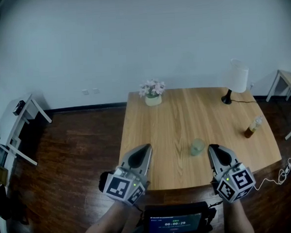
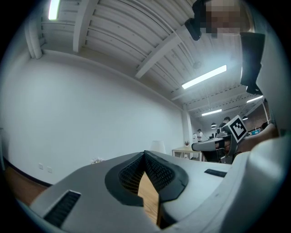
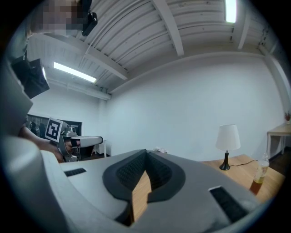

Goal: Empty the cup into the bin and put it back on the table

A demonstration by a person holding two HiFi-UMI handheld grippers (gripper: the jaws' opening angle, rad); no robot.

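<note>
Grasp seemingly not begun: the pale-green translucent cup (image 1: 197, 147) stands on the wooden table (image 1: 184, 111) just beside the right gripper (image 1: 212, 148), which, like the left gripper (image 1: 147, 147), has its jaws together on nothing, so they must open first.

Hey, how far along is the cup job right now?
Done: nothing that shows; the cup stands on the table, contents unclear. In hand: nothing; the left gripper and right gripper are both shut and empty, at the table's front edge. Left: probably grasping, tipping and returning it; no bin is in view.
</note>
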